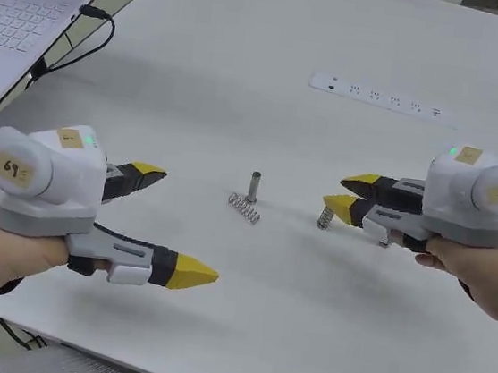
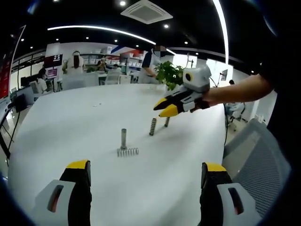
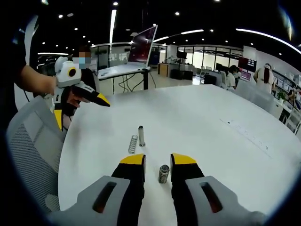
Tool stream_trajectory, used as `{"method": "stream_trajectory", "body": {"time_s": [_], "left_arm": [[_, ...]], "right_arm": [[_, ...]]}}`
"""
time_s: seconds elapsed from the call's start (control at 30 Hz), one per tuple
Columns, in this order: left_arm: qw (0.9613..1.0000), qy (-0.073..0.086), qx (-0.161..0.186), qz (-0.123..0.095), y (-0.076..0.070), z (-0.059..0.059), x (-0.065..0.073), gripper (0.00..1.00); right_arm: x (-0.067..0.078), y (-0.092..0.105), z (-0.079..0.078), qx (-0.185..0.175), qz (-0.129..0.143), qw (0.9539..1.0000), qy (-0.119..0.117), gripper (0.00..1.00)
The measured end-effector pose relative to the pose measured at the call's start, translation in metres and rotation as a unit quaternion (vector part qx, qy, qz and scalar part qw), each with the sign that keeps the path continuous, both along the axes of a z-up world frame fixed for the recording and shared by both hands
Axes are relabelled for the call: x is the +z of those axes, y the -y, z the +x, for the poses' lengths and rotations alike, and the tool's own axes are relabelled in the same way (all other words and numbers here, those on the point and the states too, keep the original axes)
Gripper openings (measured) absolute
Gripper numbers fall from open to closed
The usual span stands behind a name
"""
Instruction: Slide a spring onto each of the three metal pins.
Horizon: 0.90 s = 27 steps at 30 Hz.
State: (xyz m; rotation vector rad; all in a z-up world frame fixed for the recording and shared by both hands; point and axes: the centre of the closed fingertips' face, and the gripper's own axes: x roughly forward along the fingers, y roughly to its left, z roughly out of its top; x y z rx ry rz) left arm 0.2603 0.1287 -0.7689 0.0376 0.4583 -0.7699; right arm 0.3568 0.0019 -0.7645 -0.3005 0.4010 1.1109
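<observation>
While it hovers nearest, left gripper (image 1: 189,226): jaws wide apart.
Lying spring (image 1: 244,208): flat on the desk (image 1: 215,327), just beside the upright pin (image 1: 254,187).
Standing spring (image 1: 326,217): upright, at the right gripper (image 1: 336,190) tips.
Right gripper: jaws slightly apart.

Left hand-held gripper (image 2: 146,165) has its jaws spread wide, yellow tips low over the white worktop (image 2: 56,127). Straight ahead, between the jaws, a metal pin (image 2: 123,138) stands upright, with a loose spring (image 2: 127,151) lying on its side right at its foot, on the near side. Further out and a bit right there's an upright spring (image 2: 153,126) and a small piece (image 2: 166,122) just beside it, too tiny to tell. The right hand-held gripper (image 2: 165,107) hangs just above those two, jaws a little apart.
</observation>
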Motion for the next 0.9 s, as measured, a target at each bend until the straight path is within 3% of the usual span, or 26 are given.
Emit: {"method": "stream_trajectory", "body": {"time_s": [0.07,0.3,0.73,0.9], "left_arm": [[1.0,0.0,0.0,0.0,0.0,0.0,0.0,0.95],[1.0,0.0,-0.003,-0.001,0.003,0.0,-0.001,0.95],[1.0,-0.001,-0.008,0.003,0.005,0.0,-0.002,0.95],[1.0,-0.002,-0.009,0.002,0.007,0.0,-0.003,0.95]], "right_arm": [[0.006,-0.004,-0.005,0.004,0.024,0.9997,-0.008,0.2],[0.019,-0.01,-0.015,0.012,0.052,0.9985,-0.008,0.23],[0.022,-0.007,-0.025,0.015,0.051,0.9986,-0.003,0.21],[0.025,-0.015,-0.029,0.022,0.057,0.9981,-0.004,0.21]]}}
